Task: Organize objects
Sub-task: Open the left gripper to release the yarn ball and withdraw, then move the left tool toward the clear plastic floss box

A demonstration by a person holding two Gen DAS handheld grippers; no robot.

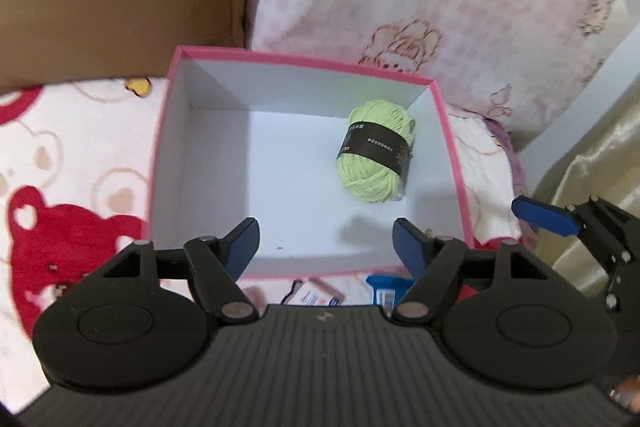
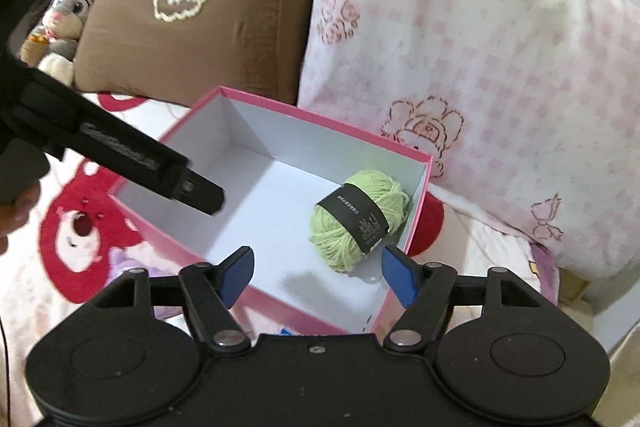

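Far left of the right wrist view: a grey plush rabbit [image 2: 66,15] is propped beside a brown cushion [image 2: 192,23] with a stitched cloud motif. Below them, a bedspread [image 1: 60,187] printed with red bears is seen; no desk, everything sits on the bed. On that bedspread a pink-walled box [image 1: 168,147] with a white interior is placed, lid off. The left gripper [image 1: 324,247] is held above the near edge of the box; its blue-padded jaws are spread apart with nothing between them. In the right wrist view the same left gripper is seen as a black bar reaching in from the left over the box's left wall, part of a hand [image 2: 16,211] visible behind it. Small flat packets [image 1: 316,295], one white and one blue, lie on the bedspread just in front of the box, half hidden by the gripper body. The green yarn ball [image 1: 376,151], wrapped in a black paper band, lies inside the box toward its right wall, touched by neither gripper. The right gripper [image 2: 318,277] is held over the box's near corner, jaws released and empty, yarn just beyond them. Right of the box, a pink-checked blanket [image 2: 480,67] is bunched up.
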